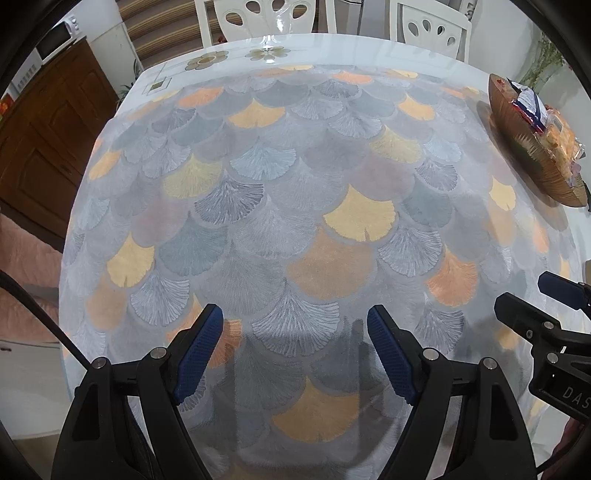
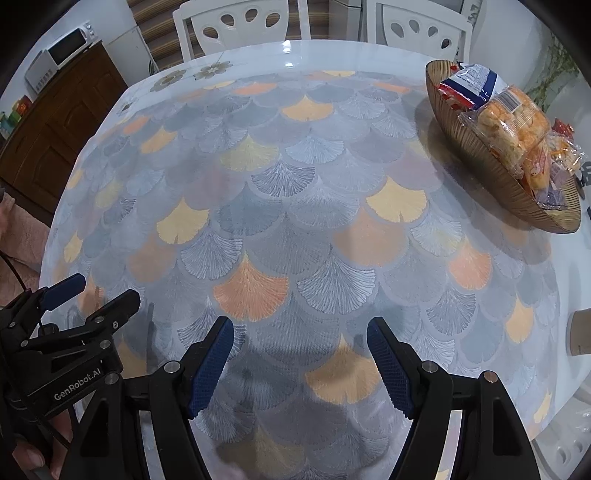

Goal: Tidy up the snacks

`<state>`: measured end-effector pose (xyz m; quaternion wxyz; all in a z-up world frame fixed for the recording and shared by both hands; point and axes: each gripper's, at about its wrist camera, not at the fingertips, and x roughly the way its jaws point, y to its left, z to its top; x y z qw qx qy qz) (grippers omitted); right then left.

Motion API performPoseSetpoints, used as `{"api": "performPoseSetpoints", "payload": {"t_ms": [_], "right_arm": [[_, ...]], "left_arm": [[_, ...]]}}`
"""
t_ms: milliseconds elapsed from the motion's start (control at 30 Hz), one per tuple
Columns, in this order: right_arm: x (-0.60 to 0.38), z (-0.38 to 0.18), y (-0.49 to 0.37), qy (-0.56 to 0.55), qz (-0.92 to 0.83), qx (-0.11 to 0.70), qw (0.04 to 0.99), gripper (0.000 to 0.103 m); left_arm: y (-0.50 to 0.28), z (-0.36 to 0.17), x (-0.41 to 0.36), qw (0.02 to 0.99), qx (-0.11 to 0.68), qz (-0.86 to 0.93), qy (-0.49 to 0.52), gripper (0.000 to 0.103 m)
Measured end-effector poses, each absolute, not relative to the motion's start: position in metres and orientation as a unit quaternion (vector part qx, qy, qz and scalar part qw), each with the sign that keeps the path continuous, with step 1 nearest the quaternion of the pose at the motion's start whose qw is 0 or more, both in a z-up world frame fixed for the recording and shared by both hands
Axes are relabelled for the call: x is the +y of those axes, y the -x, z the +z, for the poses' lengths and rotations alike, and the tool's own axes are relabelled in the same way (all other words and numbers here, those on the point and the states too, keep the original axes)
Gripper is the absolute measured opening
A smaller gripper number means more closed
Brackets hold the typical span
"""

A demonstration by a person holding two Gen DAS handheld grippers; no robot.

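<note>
Both grippers hang released over the table (image 2: 258,177), jaws spread wide with nothing between them: the left gripper (image 1: 295,356), the right gripper (image 2: 300,363). The bowl (image 2: 476,147) of snacks (image 2: 517,122) sits at two o'clock. Only the right view shows its packets clearly, plus a brown object (image 2: 581,332) at three o'clock.

Home dining room: table (image 2: 258,74) with patterned cloth, white chairs (image 2: 240,22), wooden cabinet (image 2: 62,122), microwave (image 2: 59,55)
</note>
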<state>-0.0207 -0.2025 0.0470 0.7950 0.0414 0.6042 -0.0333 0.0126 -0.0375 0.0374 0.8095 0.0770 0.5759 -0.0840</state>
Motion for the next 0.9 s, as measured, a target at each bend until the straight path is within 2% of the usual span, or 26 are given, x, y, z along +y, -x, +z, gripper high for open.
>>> {"api": "performPoseSetpoints", "payload": {"t_ms": [900], "right_arm": [[-0.204,0.043,0.0,-0.031,-0.038,0.606,0.794,0.073]], "left_arm": [[-0.031,0.033,-0.028,0.811,0.579,-0.066,-0.056,0.079]]}}
